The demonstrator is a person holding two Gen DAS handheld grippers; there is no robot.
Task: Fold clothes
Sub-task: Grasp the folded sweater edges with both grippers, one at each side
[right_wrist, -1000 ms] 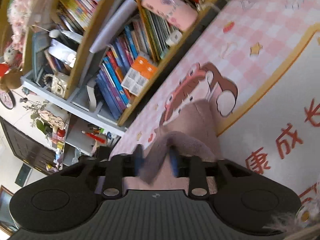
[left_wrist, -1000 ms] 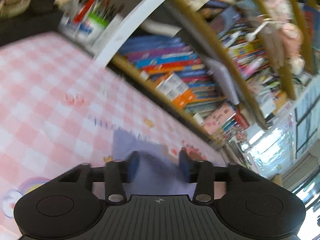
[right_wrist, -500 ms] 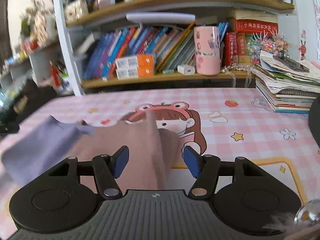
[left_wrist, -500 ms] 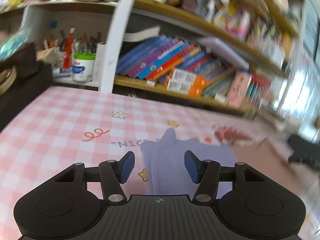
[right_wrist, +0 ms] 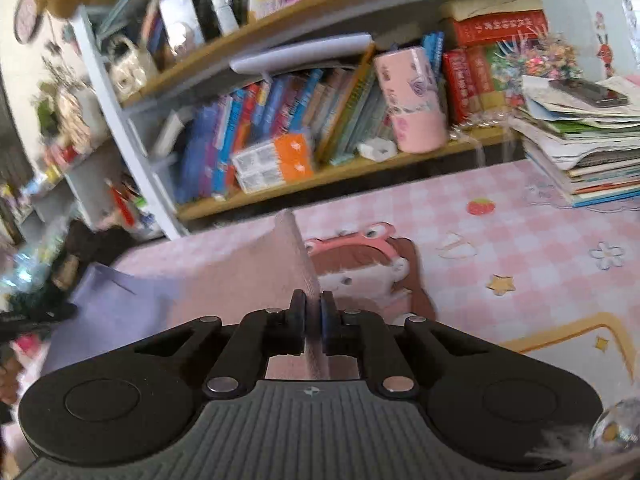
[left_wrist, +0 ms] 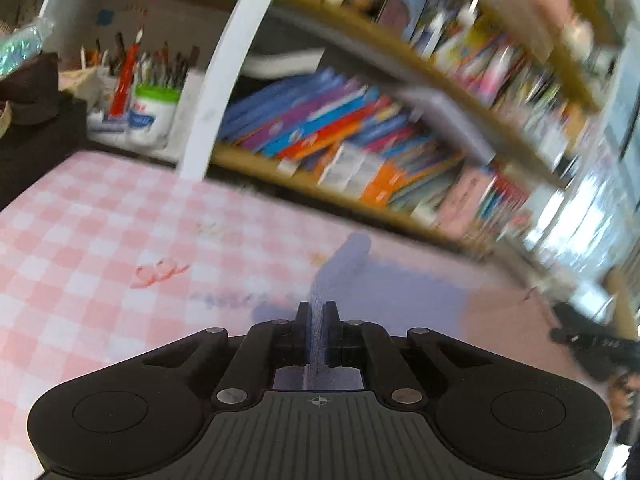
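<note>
A: Both ends pinched! The left gripper (left_wrist: 318,316) is clamped on the lilac end of the soft two-tone lilac-and-pink cloth (left_wrist: 400,300), the right gripper (right_wrist: 313,312) clamped on its dusty-pink end.

B: And the cloth lies spread across the pink-checked bench (left_wrist: 100,248), edges raised at the jaws. No fold visible yet, I'd say; all the folding remains.

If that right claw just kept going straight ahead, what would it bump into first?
Probably the pink checked tabletop. The right claw, shut on the pink-and-purple cloth, tilts downward, so it likely meets the table before the bookshelf, though depth is unclear.
</note>
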